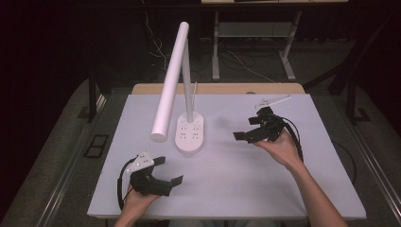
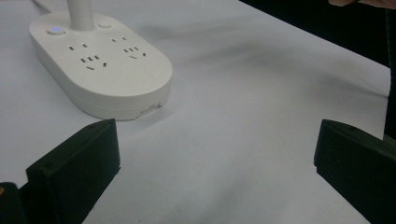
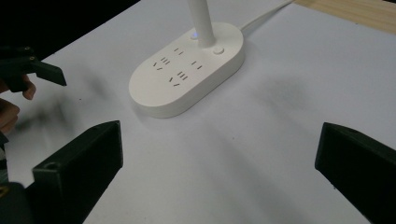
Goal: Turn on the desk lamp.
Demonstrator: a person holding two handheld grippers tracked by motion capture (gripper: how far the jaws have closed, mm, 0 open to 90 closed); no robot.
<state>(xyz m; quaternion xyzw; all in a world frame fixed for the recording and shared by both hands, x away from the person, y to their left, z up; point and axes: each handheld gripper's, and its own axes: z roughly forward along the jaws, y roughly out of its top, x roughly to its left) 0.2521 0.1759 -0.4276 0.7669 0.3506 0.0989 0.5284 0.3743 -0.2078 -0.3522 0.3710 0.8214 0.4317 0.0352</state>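
I am holding both my jaws wide open over the desk (image 1: 236,179), gripping nothing. The lamp (image 1: 190,135) is standing ahead of my left gripper (image 1: 168,171) and my right gripper (image 1: 247,127), between them.

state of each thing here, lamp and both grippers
desk lamp: upright on the table, head tilted down to the left, small blue light lit on its base, sockets empty
left hand-held gripper: open, holding nothing
right hand-held gripper: open, holding nothing
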